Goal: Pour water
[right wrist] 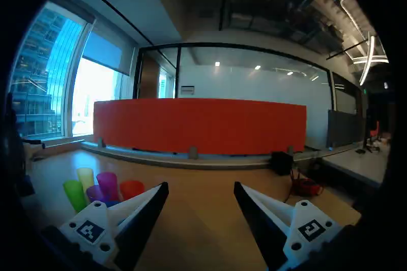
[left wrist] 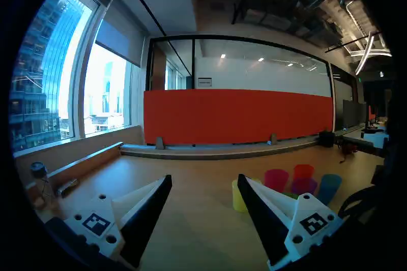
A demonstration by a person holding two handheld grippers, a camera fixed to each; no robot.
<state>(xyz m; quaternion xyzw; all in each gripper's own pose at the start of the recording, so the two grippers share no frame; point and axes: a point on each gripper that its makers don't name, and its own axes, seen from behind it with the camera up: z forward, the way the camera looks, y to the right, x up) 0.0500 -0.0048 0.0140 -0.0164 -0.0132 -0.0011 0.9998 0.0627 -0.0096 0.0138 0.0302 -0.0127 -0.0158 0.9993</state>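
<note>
Left gripper view: left gripper (left wrist: 203,197) and right gripper (right wrist: 201,202) are both hanging wide open, empty; guessing we're starting out, next reaching for the cups (left wrist: 303,184)

Left gripper view, lower right: yellow plastic cup (left wrist: 237,197) half hidden behind a black-and-white finger (left wrist: 262,215) of the left claw (left wrist: 204,179). Green plastic cup (left wrist: 291,195) shows as a sliver. Lower left: small dark-capped item (left wrist: 38,170), too blurred to identify. Right gripper view, lower left: blue plastic cup (right wrist: 111,203) mostly hidden by purple plastic cup (right wrist: 95,192) and the right claw (right wrist: 201,185).
</note>
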